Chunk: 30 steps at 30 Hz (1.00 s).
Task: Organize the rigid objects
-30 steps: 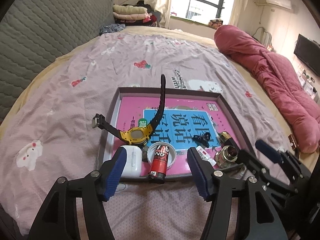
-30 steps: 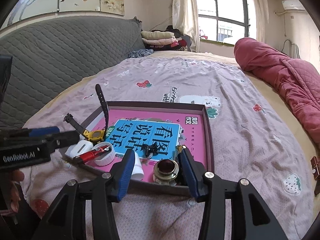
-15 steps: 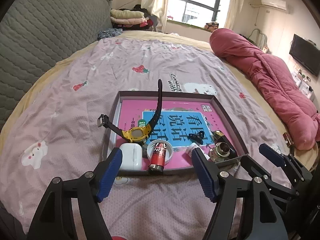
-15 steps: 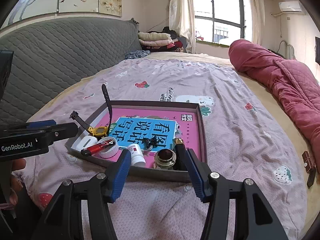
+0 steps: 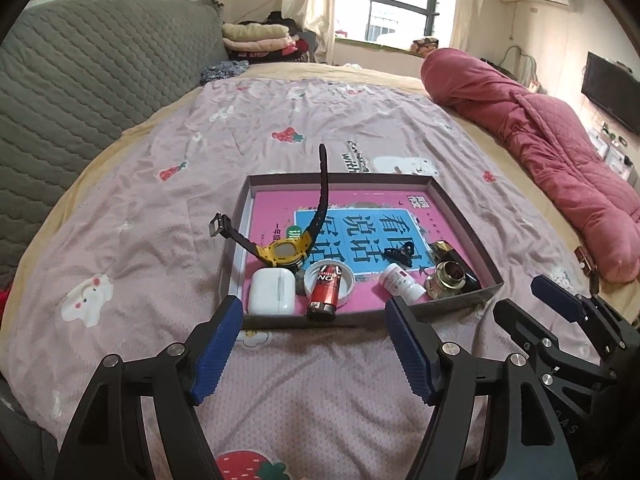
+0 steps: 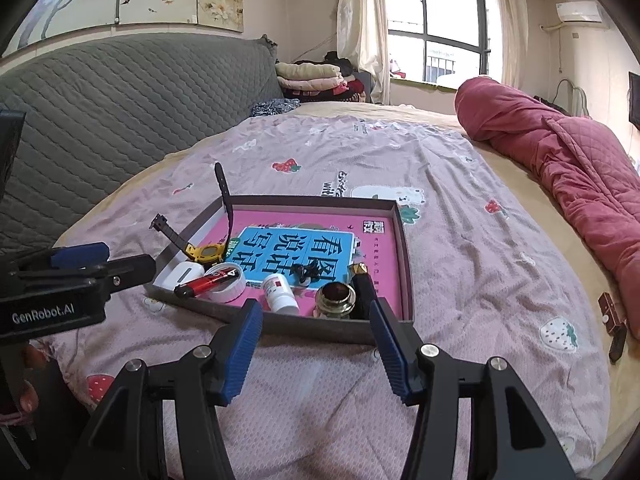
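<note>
A shallow grey box lid (image 5: 460,216) lies on the pink strawberry-print bedspread (image 5: 132,216), lined with a pink and blue booklet (image 5: 372,224) printed with large characters. Along its near edge, left to right, sit a white earbud case (image 5: 273,291), a white round lid (image 5: 344,280) with a red tube (image 5: 325,293) lying across it and poking over the wall, a small white bottle (image 5: 400,282) on its side, and a brass-collared glass jar (image 5: 449,278) against a black rectangular item (image 5: 450,254) whose make is hard to tell. A yellow watch (image 5: 285,251) leans at the left wall, one strap standing up, the other hanging outside. A small black clip (image 5: 400,249) rests on the booklet. The left gripper (image 5: 314,350) and right gripper (image 6: 316,346) both hang just short of the lid, jaws wide after just opening further, nothing between them. At the bed's right edge a small brown object (image 6: 610,312) is too small to identify.
</note>
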Available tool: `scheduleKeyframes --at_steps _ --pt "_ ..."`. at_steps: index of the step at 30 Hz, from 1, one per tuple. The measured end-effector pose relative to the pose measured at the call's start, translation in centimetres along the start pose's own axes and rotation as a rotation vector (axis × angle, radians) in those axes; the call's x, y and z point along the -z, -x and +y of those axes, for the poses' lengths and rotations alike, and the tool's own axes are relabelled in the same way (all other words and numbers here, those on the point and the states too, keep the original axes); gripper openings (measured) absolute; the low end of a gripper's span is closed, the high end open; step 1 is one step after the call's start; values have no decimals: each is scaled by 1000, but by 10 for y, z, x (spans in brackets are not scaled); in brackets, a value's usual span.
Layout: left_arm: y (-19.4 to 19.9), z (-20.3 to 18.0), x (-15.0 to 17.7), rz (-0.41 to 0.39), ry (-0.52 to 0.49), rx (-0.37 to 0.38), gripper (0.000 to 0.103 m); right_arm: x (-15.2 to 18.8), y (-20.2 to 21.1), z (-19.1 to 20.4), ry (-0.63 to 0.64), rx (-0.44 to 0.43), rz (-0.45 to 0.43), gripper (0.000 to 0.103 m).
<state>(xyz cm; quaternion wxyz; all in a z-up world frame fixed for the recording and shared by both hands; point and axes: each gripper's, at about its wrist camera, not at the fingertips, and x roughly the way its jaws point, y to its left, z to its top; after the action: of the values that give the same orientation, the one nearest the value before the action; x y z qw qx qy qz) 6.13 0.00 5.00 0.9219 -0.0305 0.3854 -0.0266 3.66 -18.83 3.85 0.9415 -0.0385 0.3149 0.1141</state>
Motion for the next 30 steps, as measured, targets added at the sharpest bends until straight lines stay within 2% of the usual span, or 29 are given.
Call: scheduleKeyframes --at_steps 10,30 --pt "0 1 24 23 32 -23 75 11 4 5 19 -6 20 55" --pt "-5 3 39 65 45 -13 75 28 7 11 0 -35 69 56"
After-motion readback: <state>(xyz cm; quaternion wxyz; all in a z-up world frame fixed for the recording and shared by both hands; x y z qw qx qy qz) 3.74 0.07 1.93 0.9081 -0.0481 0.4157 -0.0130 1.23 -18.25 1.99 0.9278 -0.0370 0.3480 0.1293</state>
